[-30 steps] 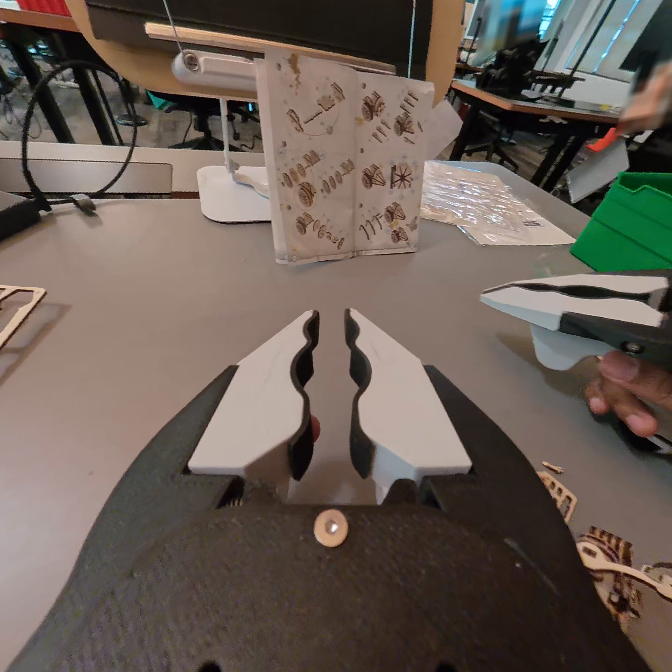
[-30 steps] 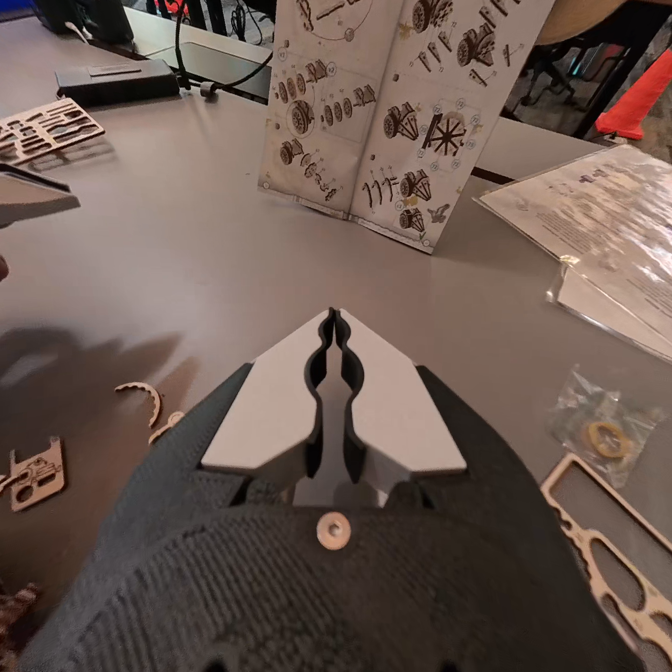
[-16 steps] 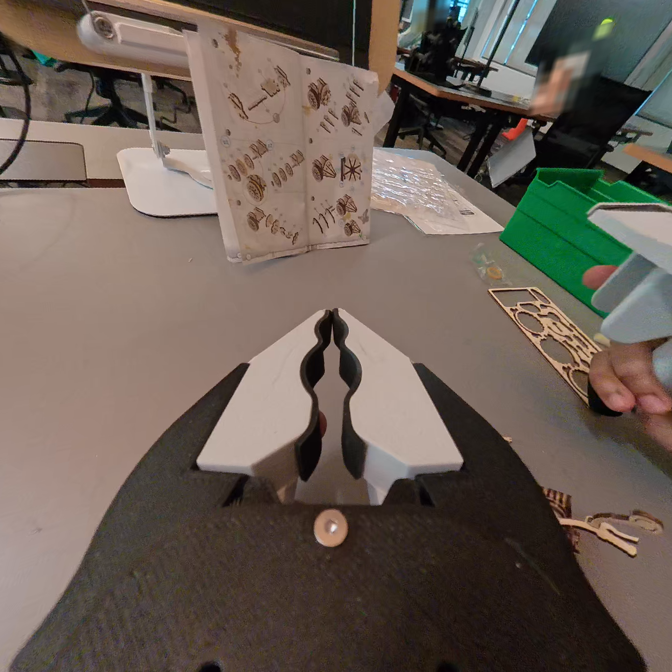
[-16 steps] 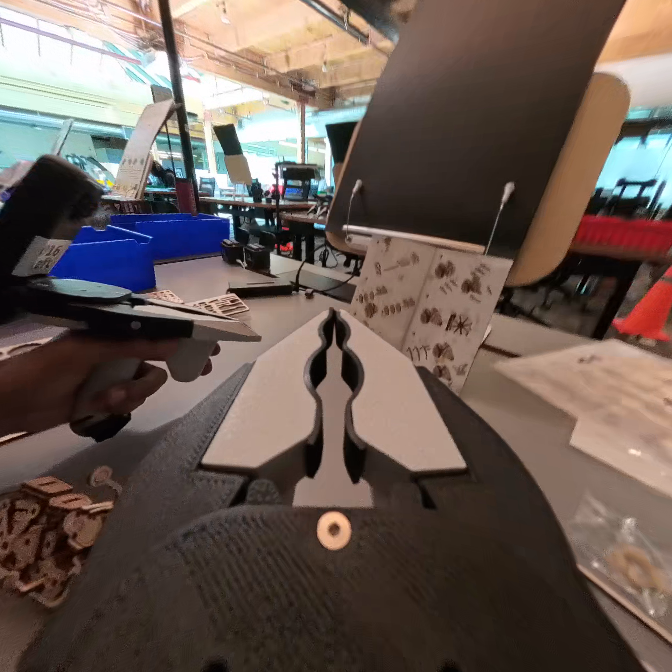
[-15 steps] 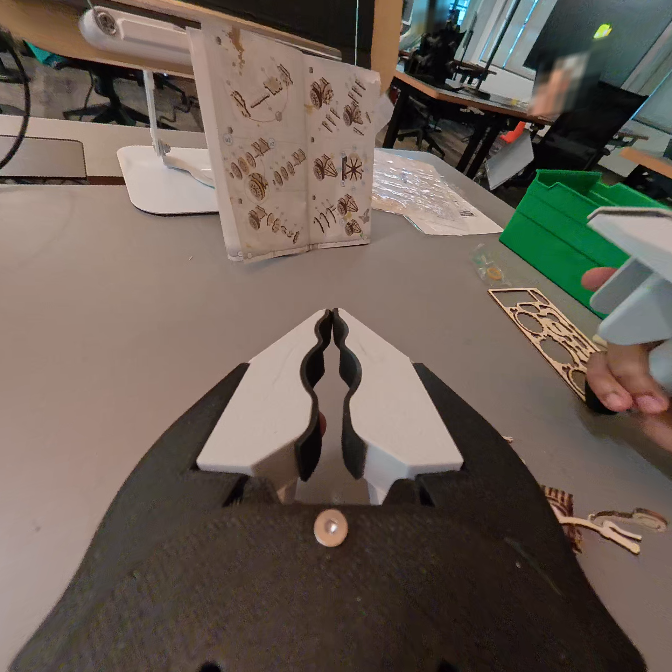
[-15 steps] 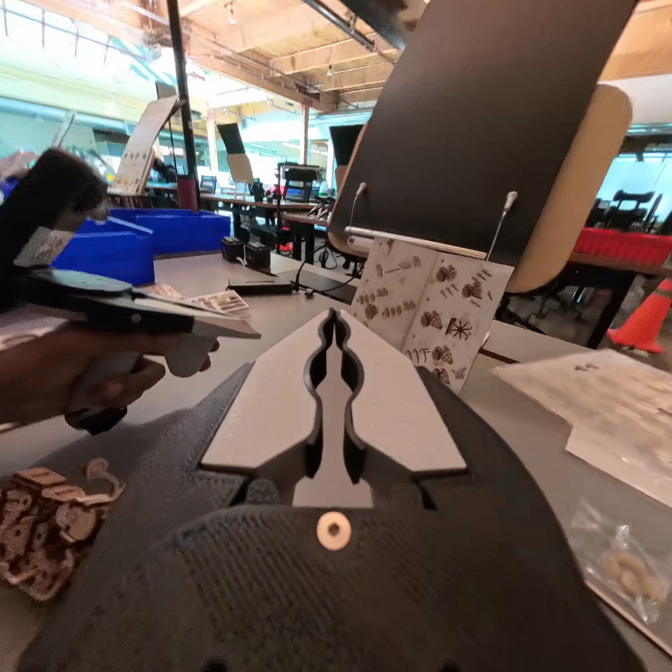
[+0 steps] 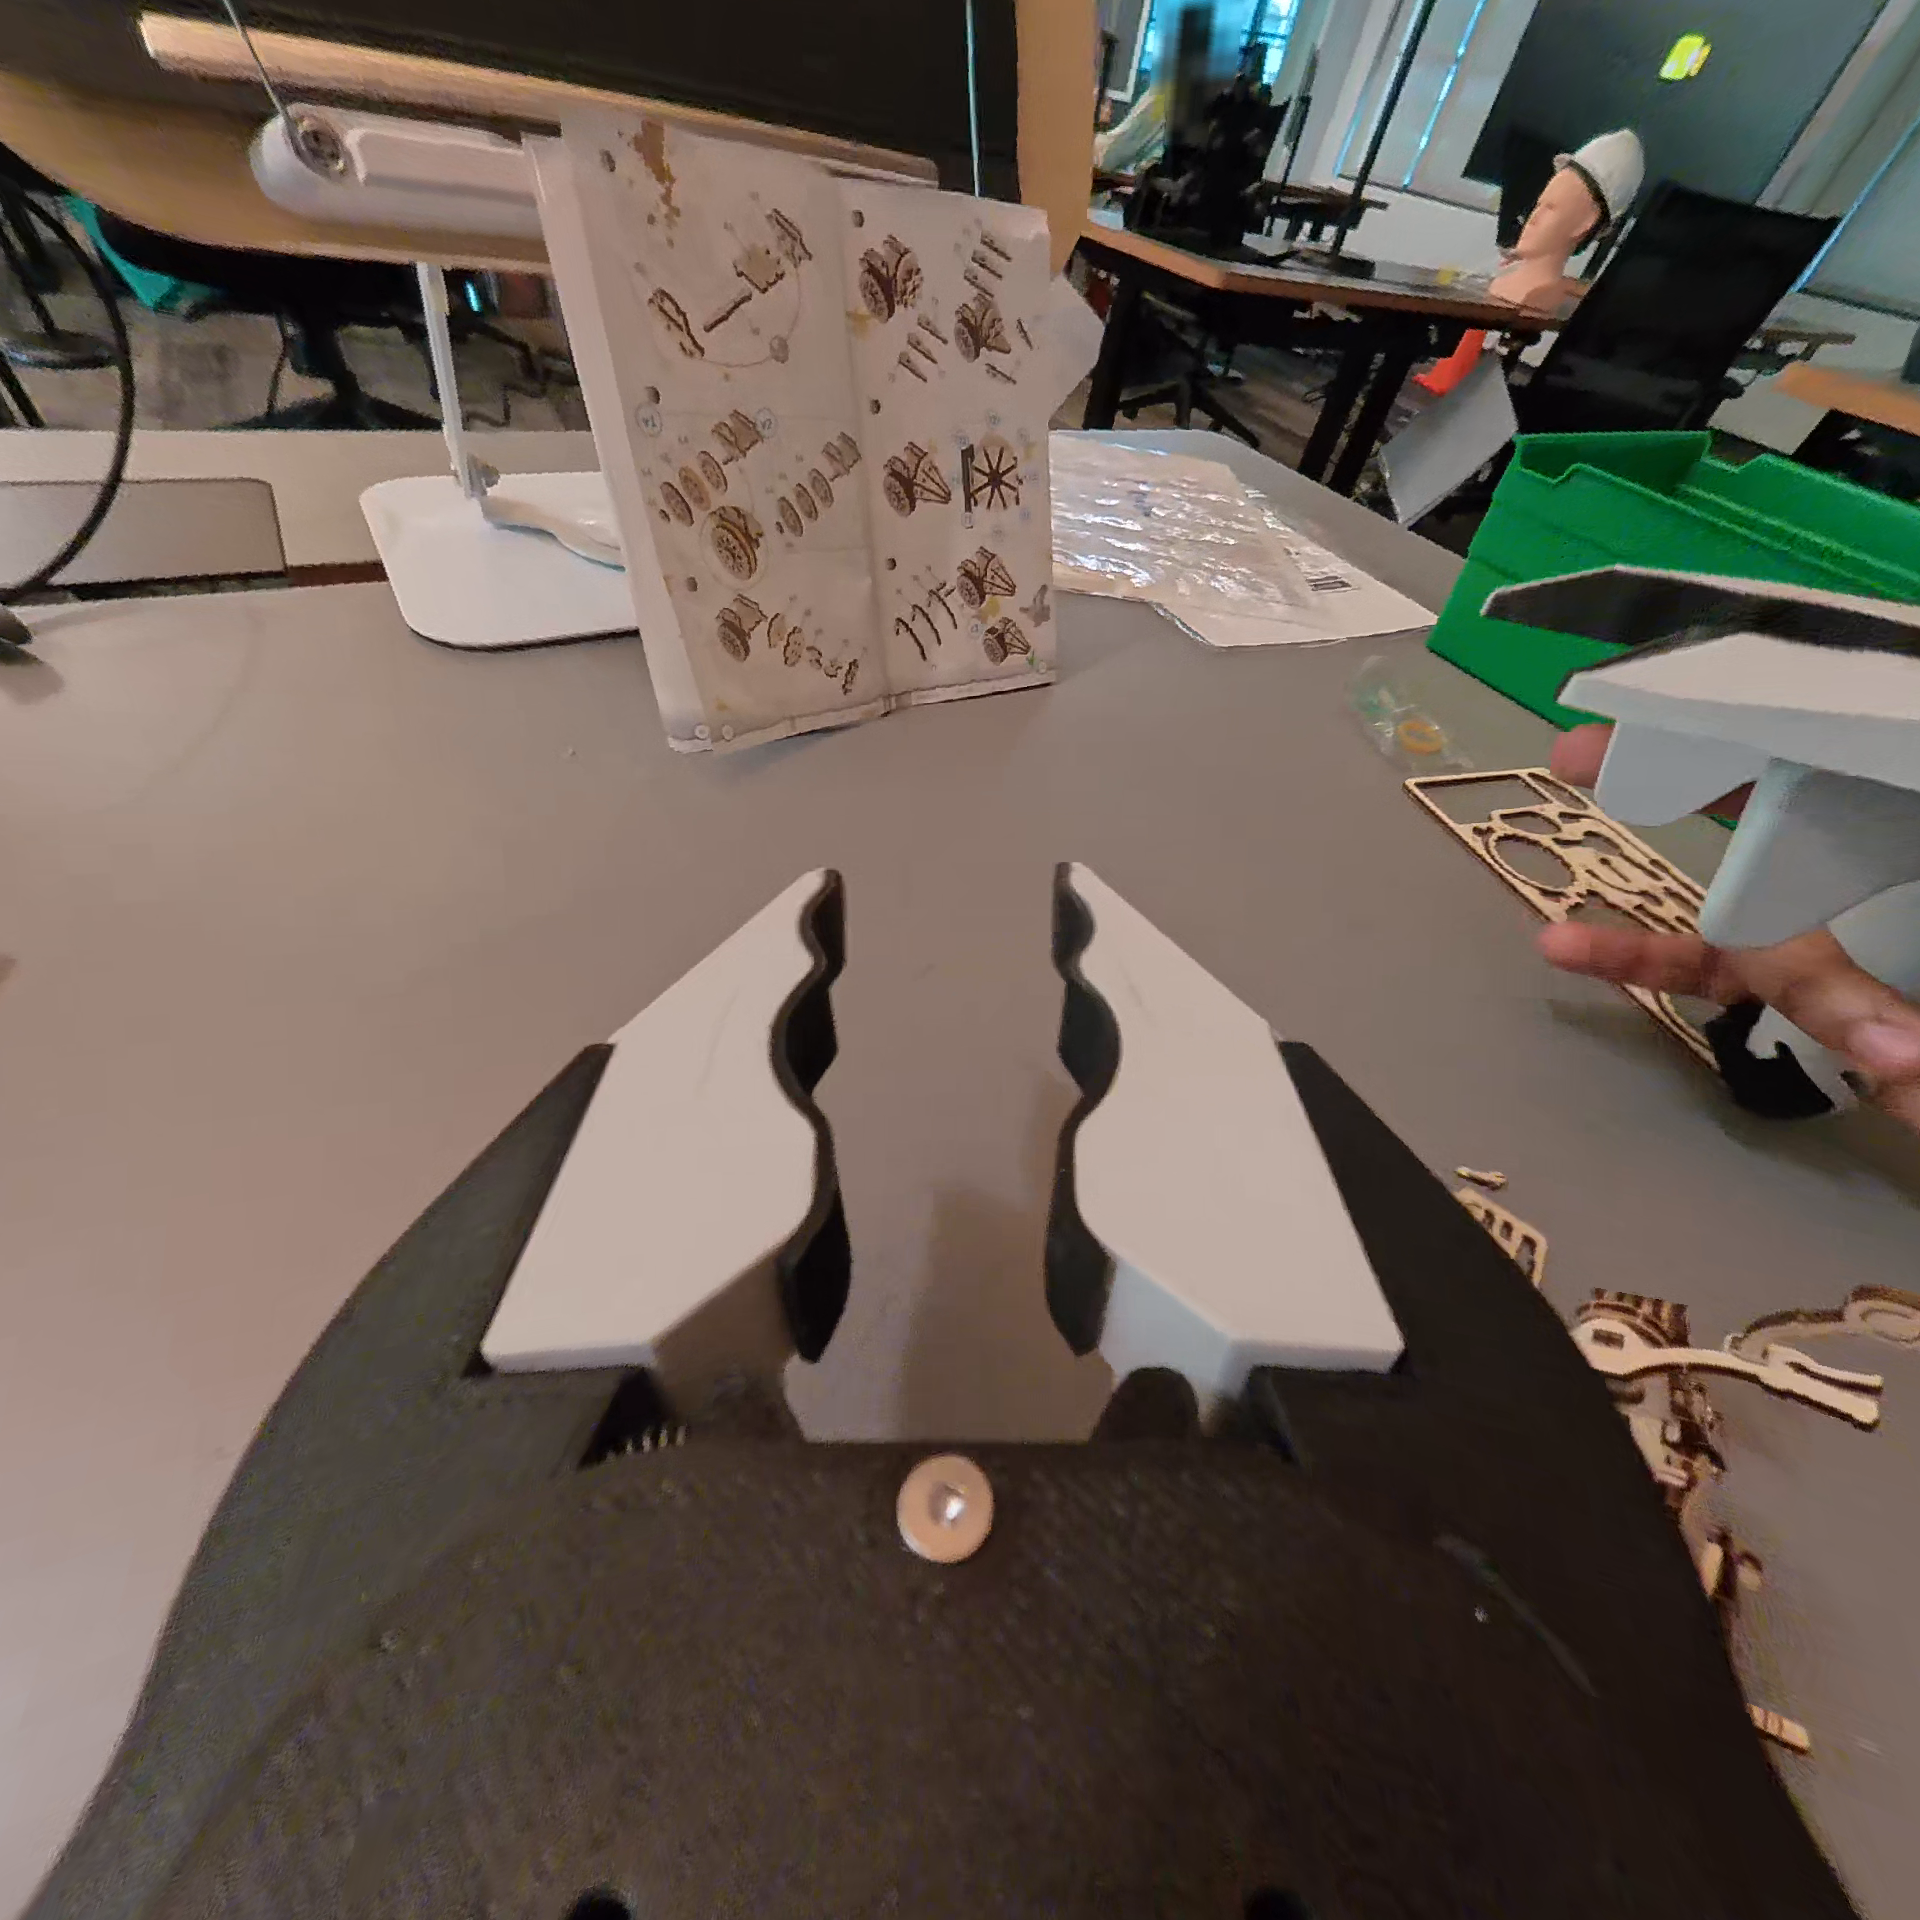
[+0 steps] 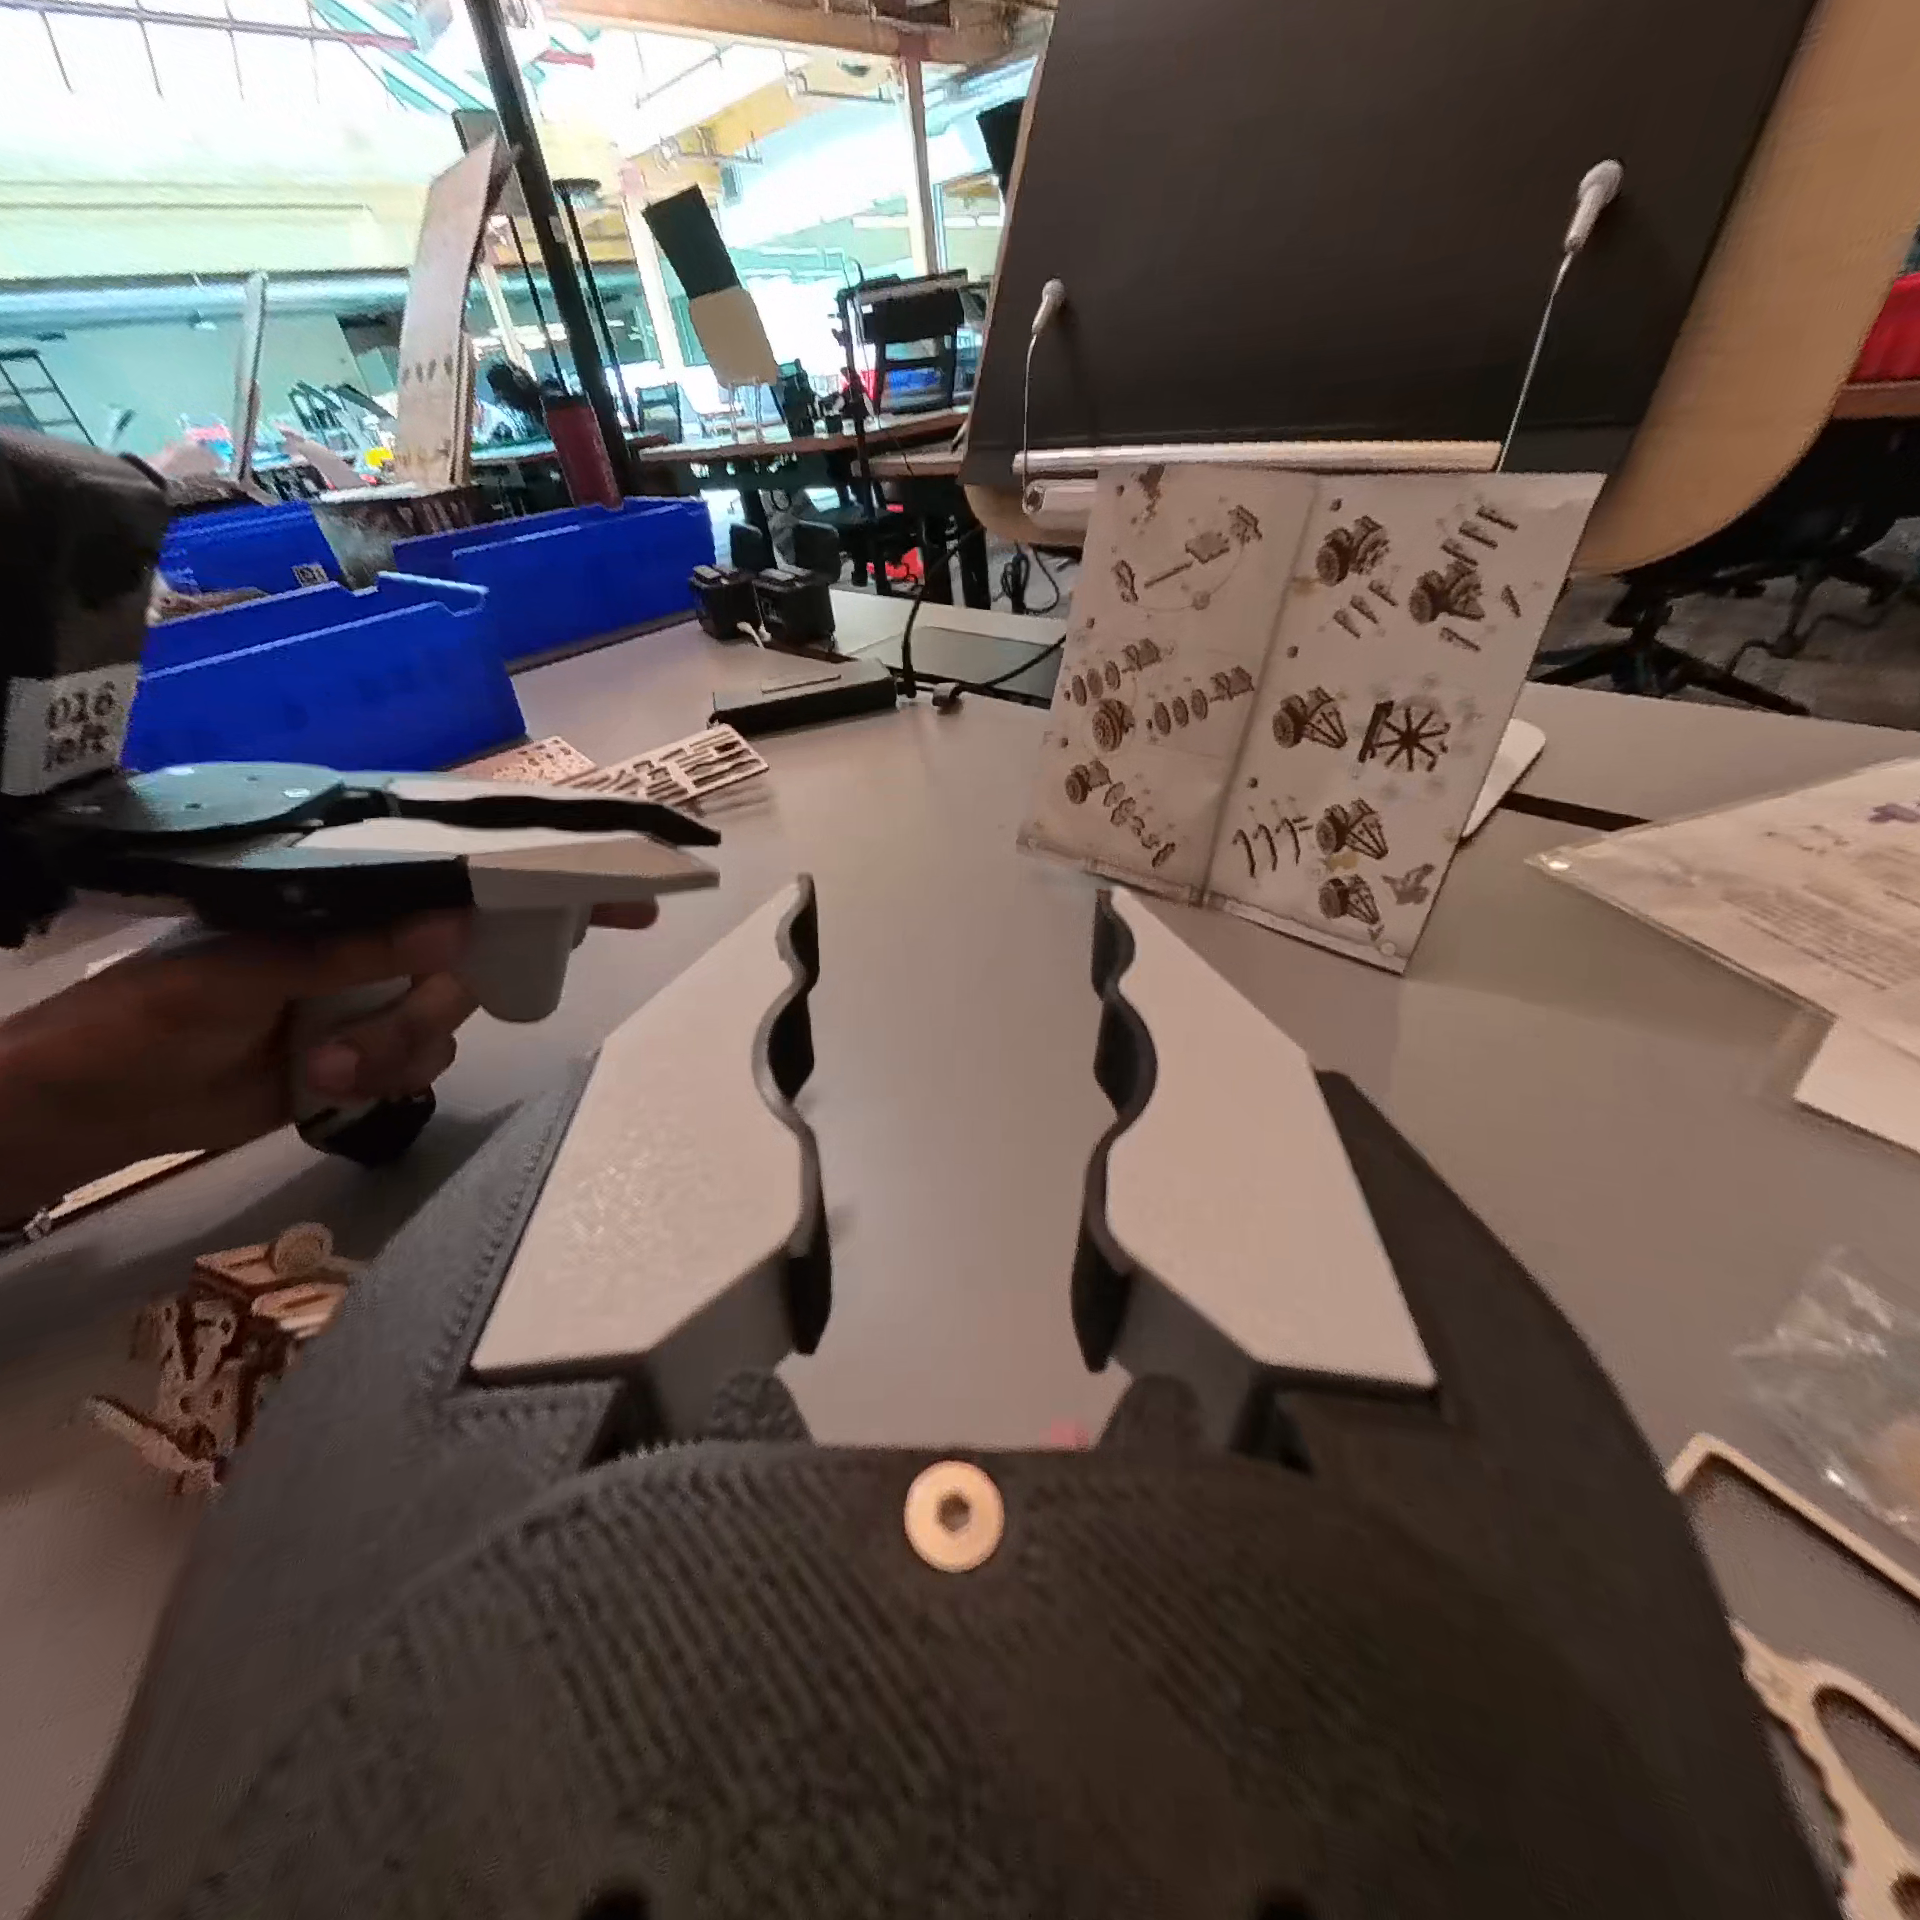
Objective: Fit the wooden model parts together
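Both claws are spread and empty above the bench (image 7: pixel 312 883): left claw (image 7: pixel 948 883), right claw (image 8: pixel 951 904). The instruction sheet (image 7: pixel 831 447) stands propped upright for reference; the wooden parts (image 7: pixel 1704 1382) lie beside, ungrasped.

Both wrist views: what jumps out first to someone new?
The left claw and right claw fill each view's foreground, white fingers spread open and empty over the grey table. Behind them a folded paper instruction sheet with brown part drawings stands upright at centre. Pale laser-cut wooden model pieces lie scattered at the left view's lower right, with a bright green plastic bin farther back on that side.
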Motion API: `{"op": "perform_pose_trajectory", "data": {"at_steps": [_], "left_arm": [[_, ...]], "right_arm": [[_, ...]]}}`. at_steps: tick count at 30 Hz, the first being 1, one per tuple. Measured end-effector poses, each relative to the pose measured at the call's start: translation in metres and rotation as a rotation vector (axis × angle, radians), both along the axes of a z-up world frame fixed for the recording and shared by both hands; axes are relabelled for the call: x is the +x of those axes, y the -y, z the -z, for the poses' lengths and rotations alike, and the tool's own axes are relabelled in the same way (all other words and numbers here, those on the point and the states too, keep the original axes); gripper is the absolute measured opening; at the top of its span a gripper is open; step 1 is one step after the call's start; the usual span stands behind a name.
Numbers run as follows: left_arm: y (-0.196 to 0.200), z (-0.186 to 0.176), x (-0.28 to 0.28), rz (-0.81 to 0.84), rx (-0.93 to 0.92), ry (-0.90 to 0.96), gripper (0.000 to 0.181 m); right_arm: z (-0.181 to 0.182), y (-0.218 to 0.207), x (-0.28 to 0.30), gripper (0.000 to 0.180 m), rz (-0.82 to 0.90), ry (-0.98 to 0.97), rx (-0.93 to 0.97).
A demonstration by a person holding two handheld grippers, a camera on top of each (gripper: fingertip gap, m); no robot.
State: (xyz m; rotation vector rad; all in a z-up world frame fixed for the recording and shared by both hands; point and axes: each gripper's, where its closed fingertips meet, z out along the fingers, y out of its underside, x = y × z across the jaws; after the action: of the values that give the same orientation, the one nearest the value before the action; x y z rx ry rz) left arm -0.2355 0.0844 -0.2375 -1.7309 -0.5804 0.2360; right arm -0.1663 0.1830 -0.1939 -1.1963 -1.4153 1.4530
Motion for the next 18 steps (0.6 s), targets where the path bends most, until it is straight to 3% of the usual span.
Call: {"op": "perform_pose_trajectory", "data": {"at_steps": [2, 4, 10, 14, 18], "left_arm": [[0.0, -0.005, 0.002, -0.003, 0.009, -0.029, 0.018], [-0.002, -0.006, 0.005, 0.011, 0.004, -0.03, 0.013], [-0.009, -0.003, 0.014, 0.036, 0.086, 0.085, 0.041], [-0.008, -0.011, 0.015, 0.024, 0.178, 0.1, 0.039], [-0.013, -0.009, 0.019, 0.067, 0.161, 0.109, 0.036]], "right_arm": [[0.004, 0.002, 0.001, 0.051, 0.015, 0.016, 0.008], [0.011, 0.002, -0.002, 0.05, 0.044, 0.039, 0.017], [0.035, 0.0, -0.012, 0.042, 0.066, 0.106, 0.193], [0.031, -0.002, -0.01, 0.037, 0.064, 0.073, 0.189], [0.019, -0.003, -0.007, 0.008, 0.048, 0.023, 0.123]]}}
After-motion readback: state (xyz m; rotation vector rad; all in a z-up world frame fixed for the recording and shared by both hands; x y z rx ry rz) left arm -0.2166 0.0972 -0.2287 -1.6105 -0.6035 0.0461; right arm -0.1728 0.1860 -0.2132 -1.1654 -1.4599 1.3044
